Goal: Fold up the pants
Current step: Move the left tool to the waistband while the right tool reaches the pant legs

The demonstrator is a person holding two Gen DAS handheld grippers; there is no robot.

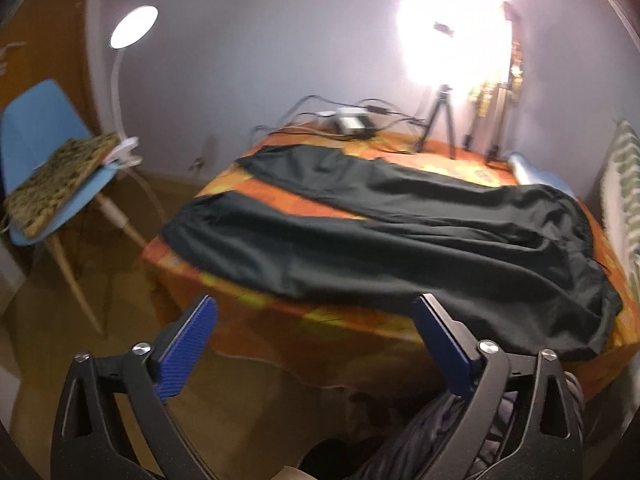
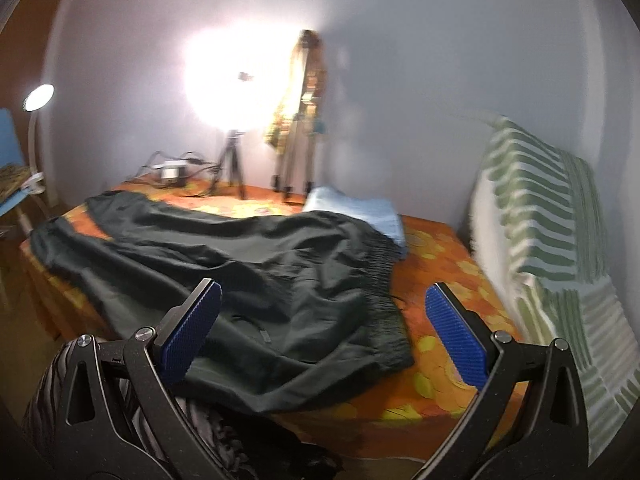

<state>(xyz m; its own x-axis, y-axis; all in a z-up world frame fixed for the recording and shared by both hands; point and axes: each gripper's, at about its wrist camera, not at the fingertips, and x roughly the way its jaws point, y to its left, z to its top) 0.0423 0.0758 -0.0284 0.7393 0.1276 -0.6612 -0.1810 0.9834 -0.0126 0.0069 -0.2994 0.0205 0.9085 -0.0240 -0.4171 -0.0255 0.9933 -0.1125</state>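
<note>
Dark green pants lie spread flat on a table with an orange flowered cloth, legs apart and pointing left, waistband at the right. In the right wrist view the pants fill the middle, with the gathered waistband near the table's right part. My left gripper is open and empty, held off the table's near edge, in front of the near leg. My right gripper is open and empty, above the near edge by the waistband corner.
A blue chair with a patterned cushion and a white lamp stand left. Tripods, a bright light, cables and a small box sit at the table's back. A folded blue cloth lies behind the waistband. A green striped blanket hangs at the right.
</note>
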